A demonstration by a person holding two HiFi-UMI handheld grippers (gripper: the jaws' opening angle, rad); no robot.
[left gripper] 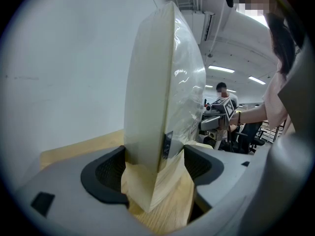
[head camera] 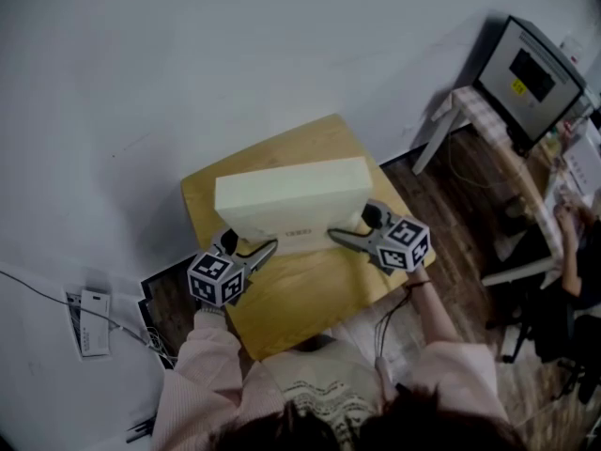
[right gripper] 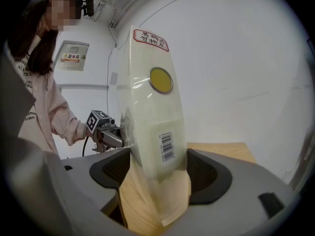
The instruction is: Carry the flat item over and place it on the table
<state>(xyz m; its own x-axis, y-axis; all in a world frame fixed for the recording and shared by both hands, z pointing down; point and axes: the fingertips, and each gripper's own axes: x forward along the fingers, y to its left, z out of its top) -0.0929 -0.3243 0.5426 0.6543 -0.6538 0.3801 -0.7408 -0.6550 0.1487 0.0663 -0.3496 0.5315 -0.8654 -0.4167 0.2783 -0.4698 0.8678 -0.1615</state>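
Over table [head camera: 310, 294], claws [head camera: 267, 248] [head camera: 337, 237] tight on box [head camera: 291, 195]

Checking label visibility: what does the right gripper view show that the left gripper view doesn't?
Right only: a yellow round sticker and a red-edged label on the package, plus a wall notice. Left only: ceiling lights and a distant person. Both: the package on edge over the wooden table, with the left gripper and right gripper each shut on one end.
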